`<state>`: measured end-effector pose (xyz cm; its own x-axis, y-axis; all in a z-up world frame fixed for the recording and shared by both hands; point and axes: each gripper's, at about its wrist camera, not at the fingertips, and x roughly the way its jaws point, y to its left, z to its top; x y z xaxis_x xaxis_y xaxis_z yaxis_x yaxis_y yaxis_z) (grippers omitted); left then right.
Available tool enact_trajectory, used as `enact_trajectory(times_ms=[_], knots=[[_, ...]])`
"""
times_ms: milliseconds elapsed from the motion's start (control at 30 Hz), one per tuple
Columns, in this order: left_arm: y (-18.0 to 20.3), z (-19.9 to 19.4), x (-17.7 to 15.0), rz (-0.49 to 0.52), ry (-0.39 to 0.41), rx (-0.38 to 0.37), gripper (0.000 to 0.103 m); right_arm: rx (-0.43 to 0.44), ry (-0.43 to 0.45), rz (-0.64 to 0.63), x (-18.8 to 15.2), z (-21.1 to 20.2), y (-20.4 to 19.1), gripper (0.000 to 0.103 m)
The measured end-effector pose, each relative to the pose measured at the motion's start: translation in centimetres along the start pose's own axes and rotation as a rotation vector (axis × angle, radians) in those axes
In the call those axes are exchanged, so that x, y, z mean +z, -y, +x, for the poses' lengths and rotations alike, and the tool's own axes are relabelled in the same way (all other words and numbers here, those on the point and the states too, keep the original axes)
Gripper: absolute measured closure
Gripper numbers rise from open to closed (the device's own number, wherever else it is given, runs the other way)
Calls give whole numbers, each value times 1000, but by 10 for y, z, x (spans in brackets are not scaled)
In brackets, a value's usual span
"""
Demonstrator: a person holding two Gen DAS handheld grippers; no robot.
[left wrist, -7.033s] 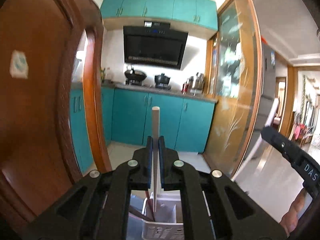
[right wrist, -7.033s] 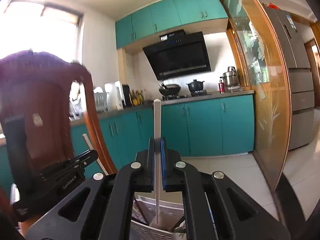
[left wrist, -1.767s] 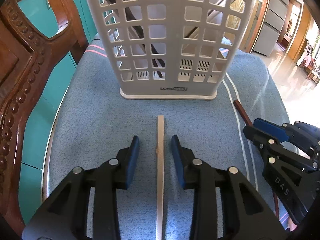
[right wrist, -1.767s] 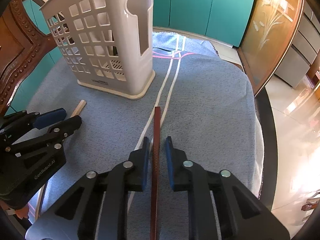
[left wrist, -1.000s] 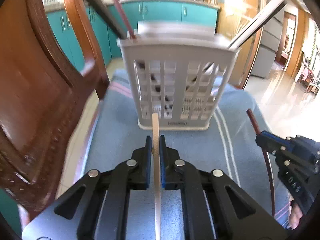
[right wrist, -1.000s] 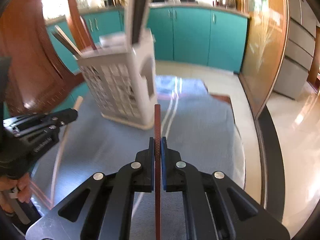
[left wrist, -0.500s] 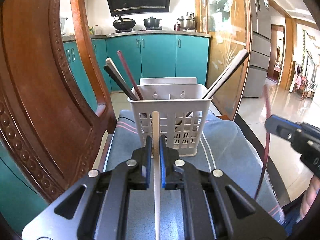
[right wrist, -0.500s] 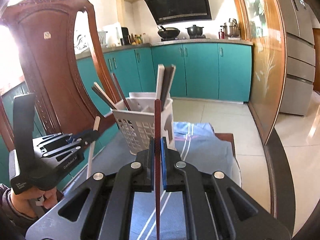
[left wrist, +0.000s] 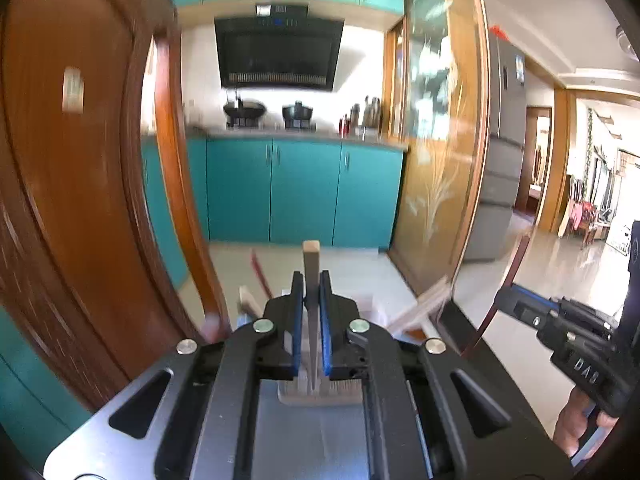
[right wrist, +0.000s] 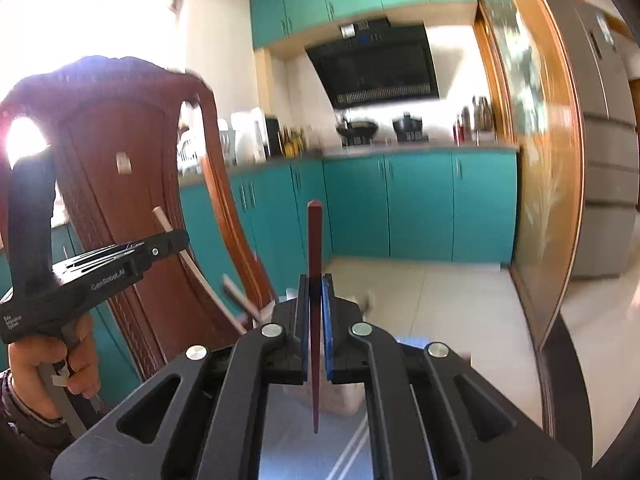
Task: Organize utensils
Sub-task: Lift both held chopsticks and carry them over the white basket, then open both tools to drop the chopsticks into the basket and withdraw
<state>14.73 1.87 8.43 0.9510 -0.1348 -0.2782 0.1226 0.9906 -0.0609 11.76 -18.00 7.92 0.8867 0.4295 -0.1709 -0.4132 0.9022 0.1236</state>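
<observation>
Teal kitchen cabinets (left wrist: 304, 192) fill the background; left gripper (left wrist: 311, 280) pinches a pale chopstick (left wrist: 311, 252), right gripper (right wrist: 316, 284) a red-brown chopstick (right wrist: 314, 240). Lower each vertically into the white utensil basket (left wrist: 320, 394).

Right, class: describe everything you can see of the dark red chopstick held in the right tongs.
The dark red chopstick is a long, slim, square-edged stick with a smooth, lacquered look, narrowing to a point at its lower end. It stands nearly upright, gripped about midway by the right tongs, whose blue-lined jaws press on both sides. Its blunt top rises well above the jaws; its tip hangs in the air above the white basket, touching nothing else. From the left wrist camera it shows as a blurred dark streak.
</observation>
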Motion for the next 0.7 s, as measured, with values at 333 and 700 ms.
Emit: enact_trajectory(times_ms=[333,700], knots=[[-25,16,49,-102,188,43,95,-10,218,53,40,33,-1,96],[-53,56,40,-257,251,92,95,-92,27,-39,-1,101,-11,96]])
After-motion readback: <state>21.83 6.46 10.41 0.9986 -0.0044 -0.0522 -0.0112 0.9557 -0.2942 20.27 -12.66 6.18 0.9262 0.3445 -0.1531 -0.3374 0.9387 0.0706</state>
